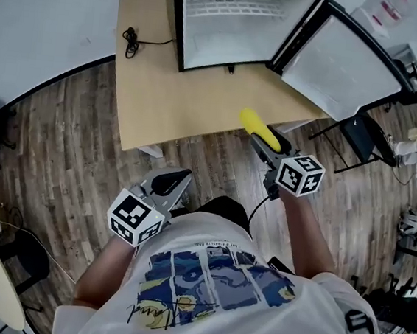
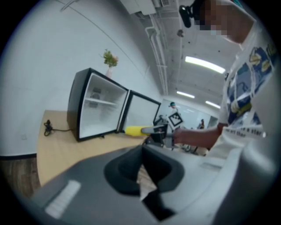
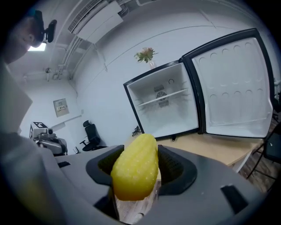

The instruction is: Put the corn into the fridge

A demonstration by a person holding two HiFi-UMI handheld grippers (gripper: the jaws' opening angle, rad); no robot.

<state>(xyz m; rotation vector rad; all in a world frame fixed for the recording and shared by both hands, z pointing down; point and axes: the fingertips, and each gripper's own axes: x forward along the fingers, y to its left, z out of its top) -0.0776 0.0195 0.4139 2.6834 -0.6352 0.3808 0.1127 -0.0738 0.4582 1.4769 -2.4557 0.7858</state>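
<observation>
Firmly, right gripper [image 1: 268, 147] clamps plump, bumpy yellow corn [image 3: 135, 169], left gripper [image 2: 142, 169] closed, empty.

Clear path into fridge [image 3: 162, 105], door [image 3: 235, 83] aside

We see a pale wooden table [image 1: 164, 98] on a dark wood-plank floor [image 1: 61, 154], with a black cable [image 1: 130, 41] coiled near the table's far left corner. A small potted plant [image 3: 146, 54] shows against the white wall, and further left a black office chair [image 3: 91, 134] stands below a framed notice [image 3: 61, 107]. Overhead we make out long ceiling lights [image 2: 205, 64] and an air-conditioning unit [image 3: 99, 17] — both set high.
</observation>
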